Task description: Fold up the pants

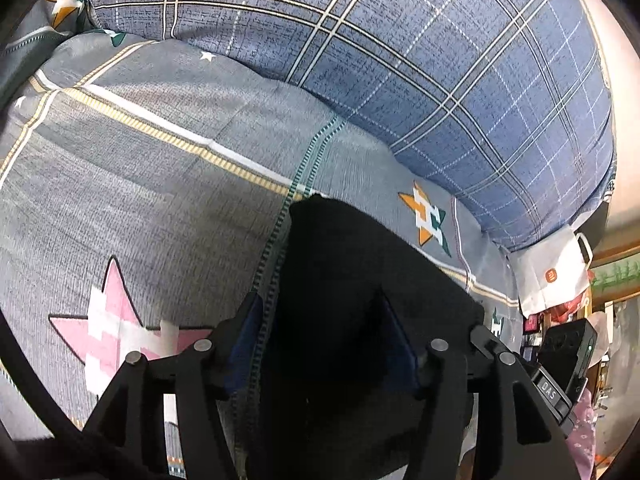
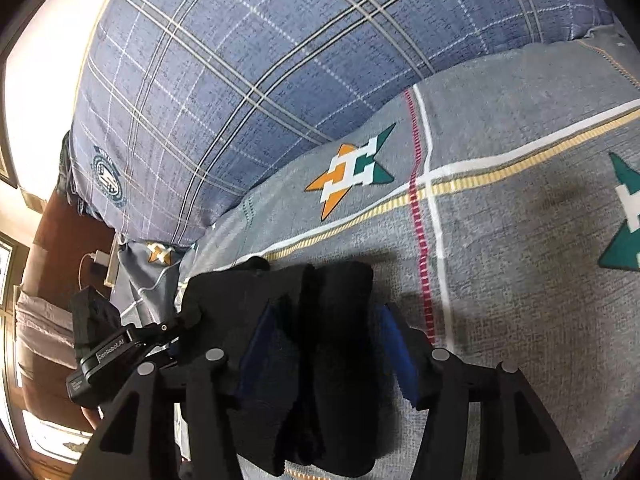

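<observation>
The black pants (image 1: 360, 280) lie folded on the grey star-patterned bedsheet (image 1: 140, 200). In the left wrist view my left gripper (image 1: 320, 340) straddles one end of them, its blue-padded fingers (image 1: 248, 340) apart with the black cloth between them. In the right wrist view the pants (image 2: 332, 340) show as a thick folded stack, and my right gripper (image 2: 324, 348) has its blue pads (image 2: 394, 352) spread on either side of that stack. The left gripper's body (image 2: 104, 356) shows at the left of the right wrist view, and the right gripper's body (image 1: 560, 368) at the right of the left wrist view.
A large blue plaid pillow or quilt (image 1: 400, 60) bulges across the far side of the bed, also in the right wrist view (image 2: 240, 60). A white bag (image 1: 552, 276) and clutter sit off the bed's right edge. A brown wooden headboard (image 2: 52, 248) with a charger stands at left.
</observation>
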Tool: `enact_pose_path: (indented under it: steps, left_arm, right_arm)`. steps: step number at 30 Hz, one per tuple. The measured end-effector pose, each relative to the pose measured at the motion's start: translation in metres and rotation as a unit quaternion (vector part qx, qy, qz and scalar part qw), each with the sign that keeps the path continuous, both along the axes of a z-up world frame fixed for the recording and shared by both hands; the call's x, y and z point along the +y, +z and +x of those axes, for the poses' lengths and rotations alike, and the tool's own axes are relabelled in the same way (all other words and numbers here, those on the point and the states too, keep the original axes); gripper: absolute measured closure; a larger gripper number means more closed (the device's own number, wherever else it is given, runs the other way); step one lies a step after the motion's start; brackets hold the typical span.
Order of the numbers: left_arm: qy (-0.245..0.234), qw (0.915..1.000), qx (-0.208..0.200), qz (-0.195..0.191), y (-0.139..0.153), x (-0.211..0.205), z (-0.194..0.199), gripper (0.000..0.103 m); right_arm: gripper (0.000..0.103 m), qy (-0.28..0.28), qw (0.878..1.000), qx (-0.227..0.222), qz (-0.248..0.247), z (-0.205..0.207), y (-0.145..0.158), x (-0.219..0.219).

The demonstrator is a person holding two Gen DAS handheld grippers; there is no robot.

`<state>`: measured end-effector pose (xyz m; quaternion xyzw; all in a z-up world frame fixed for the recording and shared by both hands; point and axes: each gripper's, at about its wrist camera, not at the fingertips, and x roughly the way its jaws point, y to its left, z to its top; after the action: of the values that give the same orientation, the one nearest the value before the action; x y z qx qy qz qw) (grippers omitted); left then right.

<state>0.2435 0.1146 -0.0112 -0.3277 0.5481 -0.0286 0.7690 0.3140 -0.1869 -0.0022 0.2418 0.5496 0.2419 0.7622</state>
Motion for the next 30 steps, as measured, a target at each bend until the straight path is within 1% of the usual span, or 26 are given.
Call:
enact_pose_path:
  steps: [4,7,10,11,12,13,15,16,18,19,21,23,24,26,28,30]
  left_arm:
    - [-0.011,0.9996,0.006,0.024,0.002,-0.006,0.001,0.042]
    - [-0.016,0.9989,0.003,0.045,0.004,-0.01,0.001,0.042]
    - [-0.027,0.9964,-0.007,0.08,0.01,-0.017,0.001,0.043]
    - [-0.033,0.9944,-0.012,0.099,0.013,-0.022,0.001,0.045]
    - [-0.038,0.993,-0.016,0.111,0.015,-0.025,0.0,0.047]
    - [-0.041,0.9914,-0.022,0.122,0.017,-0.027,-0.001,0.051]
    - [-0.042,0.9872,-0.032,0.151,0.022,-0.034,-0.004,0.052]
    - [-0.044,0.9861,-0.035,0.157,0.023,-0.036,-0.004,0.054]
    - [-0.04,0.9863,-0.041,0.155,0.025,-0.034,-0.006,0.057]
    - [-0.033,0.9878,-0.045,0.146,0.027,-0.03,-0.007,0.059]
    - [-0.02,0.9911,-0.051,0.122,0.031,-0.022,-0.007,0.06]
    - [-0.011,0.9923,-0.052,0.112,0.033,-0.017,-0.007,0.06]
    - [-0.011,0.9922,-0.049,0.114,0.032,-0.017,-0.006,0.06]
    - [-0.013,0.9919,-0.043,0.119,0.03,-0.019,-0.004,0.06]
    - [-0.018,0.9911,-0.037,0.127,0.028,-0.024,-0.001,0.06]
    - [-0.024,0.99,-0.032,0.136,0.027,-0.026,0.0,0.059]
  right_arm:
    - [0.044,0.007,1.0,0.008,-0.009,-0.001,-0.005,0.005]
    - [0.044,0.009,1.0,0.004,-0.013,-0.001,-0.004,0.005]
    - [0.045,0.013,1.0,-0.006,-0.025,-0.002,-0.003,0.007]
    - [0.046,0.015,0.999,-0.011,-0.029,-0.002,-0.002,0.008]
    - [0.047,0.018,0.999,-0.017,-0.034,-0.003,0.0,0.009]
    - [0.053,0.021,0.999,-0.023,-0.039,-0.003,0.001,0.011]
    - [0.056,0.028,0.998,-0.032,-0.048,-0.004,0.004,0.014]
    - [0.058,0.03,0.997,-0.038,-0.056,-0.005,0.005,0.015]
    - [0.062,0.031,0.996,-0.046,-0.065,-0.005,0.007,0.016]
    - [0.064,0.029,0.996,-0.05,-0.063,-0.005,0.009,0.016]
    - [0.066,0.022,0.996,-0.066,-0.05,-0.007,0.015,0.012]
    - [0.066,0.019,0.995,-0.084,-0.042,-0.008,0.023,0.01]
    - [0.066,0.018,0.995,-0.09,-0.042,-0.009,0.026,0.009]
    - [0.066,0.02,0.995,-0.088,-0.05,-0.008,0.024,0.012]
    - [0.066,0.018,0.995,-0.076,-0.06,-0.005,0.018,0.013]
    - [0.066,0.014,0.996,-0.063,-0.056,-0.004,0.014,0.011]
